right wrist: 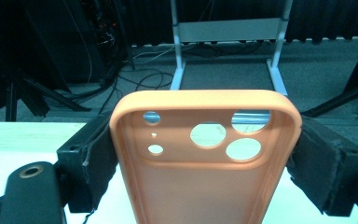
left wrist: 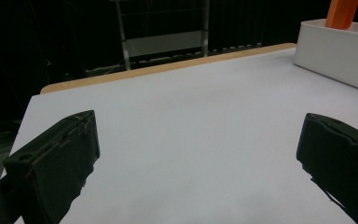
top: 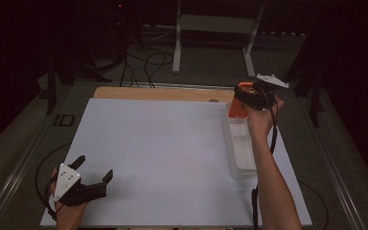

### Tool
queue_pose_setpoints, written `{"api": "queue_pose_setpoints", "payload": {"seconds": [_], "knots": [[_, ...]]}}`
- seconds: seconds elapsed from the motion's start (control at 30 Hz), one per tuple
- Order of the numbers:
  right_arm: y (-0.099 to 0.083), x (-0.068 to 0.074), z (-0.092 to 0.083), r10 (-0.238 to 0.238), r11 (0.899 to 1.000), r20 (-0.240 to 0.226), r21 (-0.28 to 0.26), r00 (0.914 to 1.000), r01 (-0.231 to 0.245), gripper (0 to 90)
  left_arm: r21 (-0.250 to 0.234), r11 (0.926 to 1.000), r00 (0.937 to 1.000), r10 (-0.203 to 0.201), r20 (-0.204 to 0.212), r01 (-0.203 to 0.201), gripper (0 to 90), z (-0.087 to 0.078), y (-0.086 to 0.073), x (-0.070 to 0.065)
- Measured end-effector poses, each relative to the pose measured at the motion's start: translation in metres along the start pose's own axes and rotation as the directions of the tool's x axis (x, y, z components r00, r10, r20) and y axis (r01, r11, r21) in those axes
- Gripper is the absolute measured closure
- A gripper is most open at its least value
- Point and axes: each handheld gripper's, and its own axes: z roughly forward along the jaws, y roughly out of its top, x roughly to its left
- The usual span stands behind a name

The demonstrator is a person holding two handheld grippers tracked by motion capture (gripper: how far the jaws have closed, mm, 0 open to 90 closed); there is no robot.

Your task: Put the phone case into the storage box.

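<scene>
Right claw (top: 247,99) raised, pinching orange phone case (right wrist: 205,158) — left claw (top: 94,171) low, spread wide.

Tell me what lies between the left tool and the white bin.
Nothing: bare white tabletop separates the open left tool from the white bin, as the high view shows.

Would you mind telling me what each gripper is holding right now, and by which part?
The right gripper clamps the orange phone case by its two long side edges, near the camera cut-outs. The left gripper is open and holds nothing.
</scene>
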Motion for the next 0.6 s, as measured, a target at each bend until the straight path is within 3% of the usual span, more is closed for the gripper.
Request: {"api": "queue_pose_setpoints", "payload": {"seconds": [0.6], "knots": [[-0.011,-0.001,0.012,-0.003,1.0,0.017,0.021,0.9999,0.003,15.9,0.002,1.0,1.0,0.007,0.001,-0.007,0.3,0.0,0.0,-0.001]]}}
